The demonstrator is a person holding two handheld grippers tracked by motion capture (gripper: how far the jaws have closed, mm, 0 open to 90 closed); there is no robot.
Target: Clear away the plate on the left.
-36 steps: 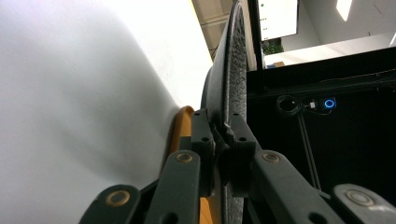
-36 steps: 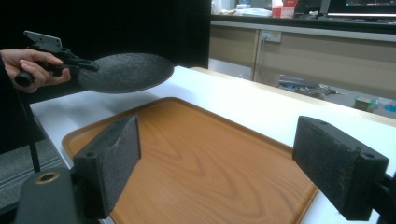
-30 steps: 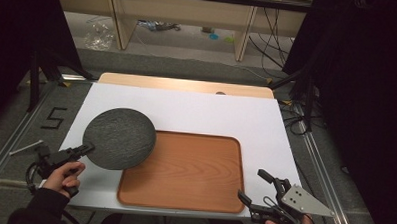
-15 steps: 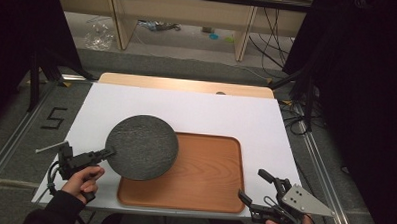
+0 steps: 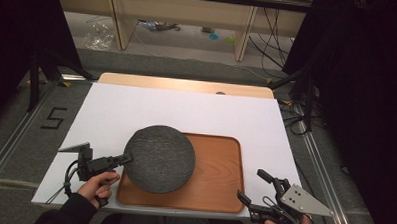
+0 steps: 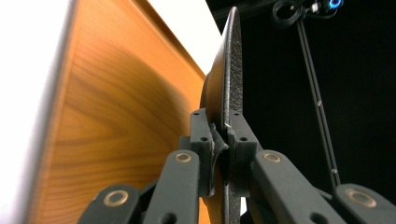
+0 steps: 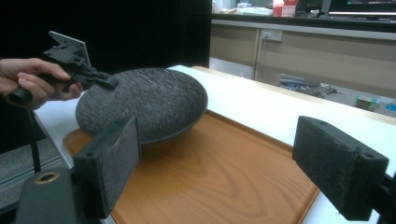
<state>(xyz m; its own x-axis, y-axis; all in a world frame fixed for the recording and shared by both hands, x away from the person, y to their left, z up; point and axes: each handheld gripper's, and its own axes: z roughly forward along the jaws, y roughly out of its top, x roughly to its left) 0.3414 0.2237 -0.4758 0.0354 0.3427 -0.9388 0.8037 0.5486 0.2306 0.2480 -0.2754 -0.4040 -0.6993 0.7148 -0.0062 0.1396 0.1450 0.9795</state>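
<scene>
Over the left half of the wooden tray, the dark stone plate is now hanging tilted, having travelled rightward from the white desk since a second ago. At its near-left rim, the left gripper is clamping it with narrow jaws. Placement is judged close. Beside the tray's right corner, the right gripper is waiting, jaws wide and empty.

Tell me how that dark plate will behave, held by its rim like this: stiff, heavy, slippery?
Likely stiff: the plate keeps its shape though the left gripper pinches only its rim. Probably heavy for its size; it looks like stone or cast ceramic, so it may sag or twist in the jaws. Its rough surface should resist slipping. It looks tilted over the tray, so it could chip if dropped.
</scene>
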